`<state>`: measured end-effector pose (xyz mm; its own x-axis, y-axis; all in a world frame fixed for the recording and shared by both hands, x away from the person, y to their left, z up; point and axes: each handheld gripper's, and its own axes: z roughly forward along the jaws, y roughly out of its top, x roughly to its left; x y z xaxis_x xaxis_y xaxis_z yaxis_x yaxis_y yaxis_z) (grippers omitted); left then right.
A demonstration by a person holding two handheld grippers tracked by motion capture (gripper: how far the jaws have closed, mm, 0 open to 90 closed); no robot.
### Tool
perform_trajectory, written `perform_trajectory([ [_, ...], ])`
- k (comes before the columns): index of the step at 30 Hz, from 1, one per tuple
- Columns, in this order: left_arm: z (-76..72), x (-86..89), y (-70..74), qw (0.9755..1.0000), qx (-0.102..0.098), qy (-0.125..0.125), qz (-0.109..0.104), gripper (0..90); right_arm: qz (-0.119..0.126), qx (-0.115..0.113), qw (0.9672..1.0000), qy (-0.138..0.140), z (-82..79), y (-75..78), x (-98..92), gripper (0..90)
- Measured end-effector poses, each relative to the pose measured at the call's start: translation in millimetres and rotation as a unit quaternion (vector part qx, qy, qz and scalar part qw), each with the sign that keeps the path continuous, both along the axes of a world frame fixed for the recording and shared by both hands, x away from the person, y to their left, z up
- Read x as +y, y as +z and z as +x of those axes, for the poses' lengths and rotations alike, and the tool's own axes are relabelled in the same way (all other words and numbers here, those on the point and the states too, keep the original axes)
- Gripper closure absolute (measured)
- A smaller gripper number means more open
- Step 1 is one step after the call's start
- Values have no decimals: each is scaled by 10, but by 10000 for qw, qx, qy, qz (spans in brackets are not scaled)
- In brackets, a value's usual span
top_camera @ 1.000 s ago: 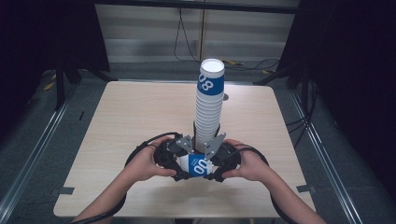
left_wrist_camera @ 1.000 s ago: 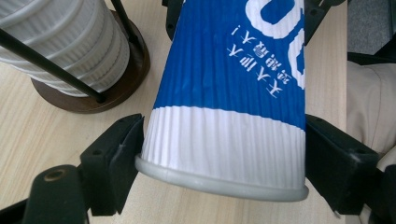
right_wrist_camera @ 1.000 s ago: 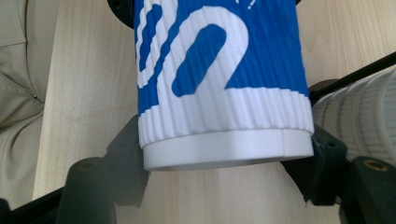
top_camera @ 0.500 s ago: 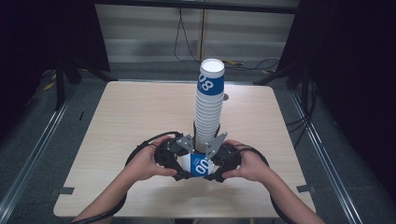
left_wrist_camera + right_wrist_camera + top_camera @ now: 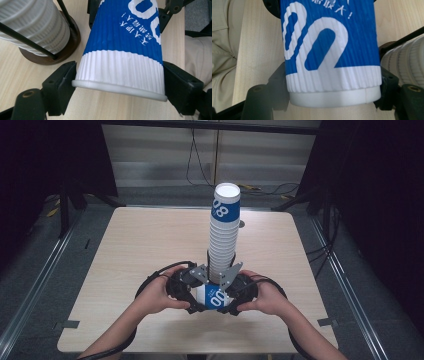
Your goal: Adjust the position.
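Observation:
A blue-and-white ribbed paper cup (image 5: 216, 297) lies on its side just above the table's front middle, held from both ends. My left gripper (image 5: 196, 294) is shut on it near the rolled rim (image 5: 120, 88), a black jaw pressing each side. My right gripper (image 5: 231, 296) is shut on the base end of the cup (image 5: 329, 52), with both jaws against its sides. Right behind the cup a tall stack of the same cups (image 5: 223, 235) stands upside down in a wire holder with a dark round base (image 5: 63, 51).
The light wooden table (image 5: 145, 245) has bare room left, right and behind the stack. Metal rails and cables run on the floor around it. The person's beige clothing (image 5: 222, 50) lies close under the table's front edge.

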<state>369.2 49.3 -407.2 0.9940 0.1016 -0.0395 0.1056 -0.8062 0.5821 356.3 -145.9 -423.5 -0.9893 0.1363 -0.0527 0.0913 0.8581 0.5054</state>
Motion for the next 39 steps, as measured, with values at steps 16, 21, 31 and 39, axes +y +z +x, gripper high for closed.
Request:
perform_trajectory([
  [16,-5,118,2,9987,12,-43,-513,155,476,45,9989,-5,-13,48,-96,296],
  [21,10,153,10,9977,93,-21,-675,154,575,-1,9983,-12,-16,57,-118,297],
  [31,34,202,21,9953,77,-25,-961,153,867,81,9962,-99,-10,40,-178,297],
  [39,24,177,42,9962,49,3,-871,152,842,29,9964,-72,-2,37,-169,297],
])
